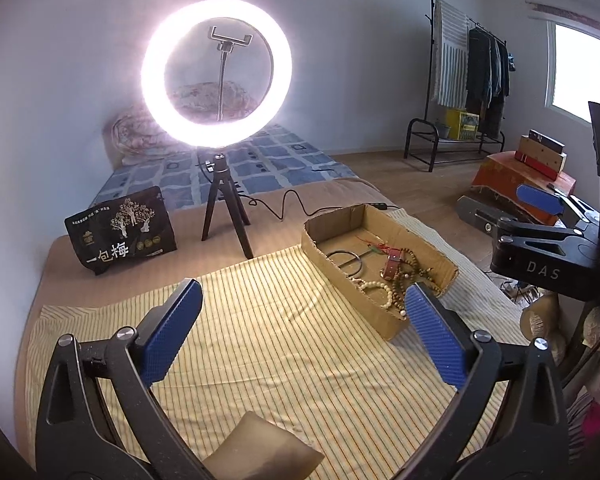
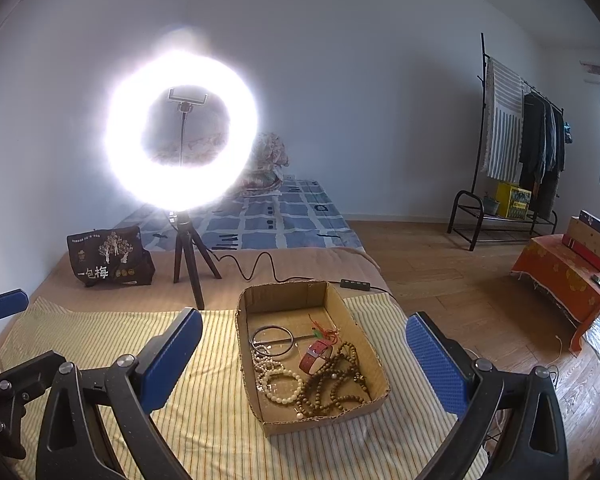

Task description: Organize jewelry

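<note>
A shallow cardboard box lies on a yellow striped cloth. In it are a dark metal bangle, white bead bracelets, brown bead strands, a red strap and a red-green cord. My right gripper is open and empty, held above the box. My left gripper is open and empty over the cloth, left of the box. The right gripper also shows at the right in the left wrist view.
A lit ring light on a black tripod stands behind the cloth, its cable trailing to the box. A black snack bag sits at the back left. A tan object lies at the near edge.
</note>
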